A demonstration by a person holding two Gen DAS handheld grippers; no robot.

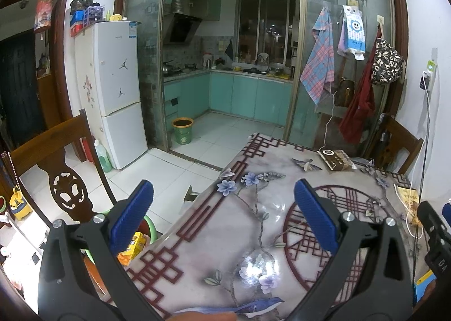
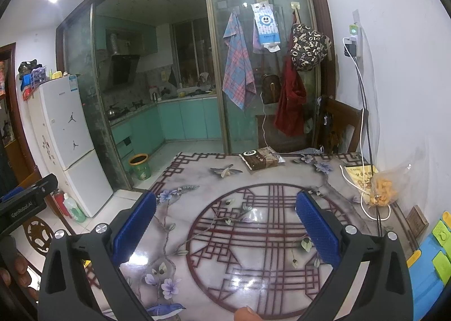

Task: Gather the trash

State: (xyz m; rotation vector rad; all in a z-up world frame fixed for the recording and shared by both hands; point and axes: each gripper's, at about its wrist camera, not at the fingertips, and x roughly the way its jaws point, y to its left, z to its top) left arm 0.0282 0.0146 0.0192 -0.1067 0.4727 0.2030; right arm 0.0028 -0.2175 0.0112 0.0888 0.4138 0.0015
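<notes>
- Hovering over the table, two grippers, left gripper and right gripper, fingers apart, empty.
- One brown packet lies at the far edge.
- One snack bag, far right, shows clearly only in the right view; one green bin stands on the floor, far left.

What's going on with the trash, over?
Left gripper and right gripper open, empty. Brown wrapper at table's far edge, untouched. Nothing in the way.

A white fridge stands left of the kitchen doorway — a plaid towel hangs on the glass.
</notes>
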